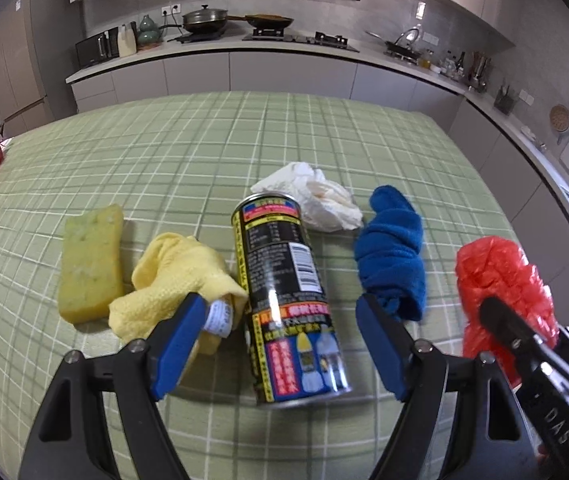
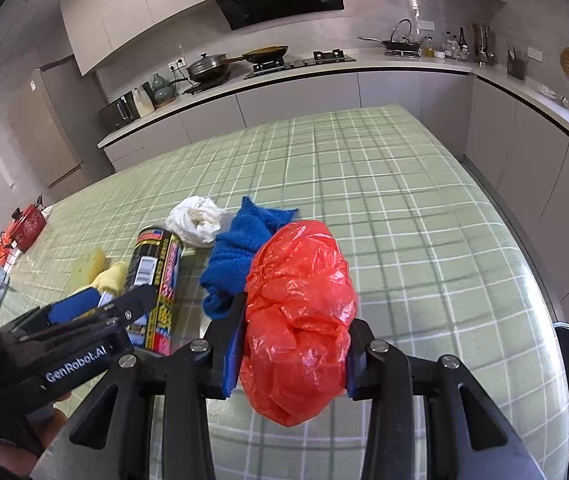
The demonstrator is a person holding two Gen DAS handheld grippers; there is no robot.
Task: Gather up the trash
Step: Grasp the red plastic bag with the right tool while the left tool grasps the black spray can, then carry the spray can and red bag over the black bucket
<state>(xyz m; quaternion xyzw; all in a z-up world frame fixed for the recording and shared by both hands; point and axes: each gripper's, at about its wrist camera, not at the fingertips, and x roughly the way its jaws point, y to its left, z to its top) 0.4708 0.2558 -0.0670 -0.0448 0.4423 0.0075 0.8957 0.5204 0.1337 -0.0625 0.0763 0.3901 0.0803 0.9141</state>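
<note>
Your right tool (image 2: 292,354) is squeezing the red plastic bag (image 2: 298,312), just off the bench (image 2: 424,240); your left tool (image 1: 280,344) is gaping around the lying can (image 1: 284,296). You're centring both pads before closing

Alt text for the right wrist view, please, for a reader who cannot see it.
The right gripper is shut on a crumpled red plastic bag above a green checked tablecloth. Behind the bag lie a blue cloth, a white paper wad and a black can on its side, with the open left gripper reaching in at left.
</note>
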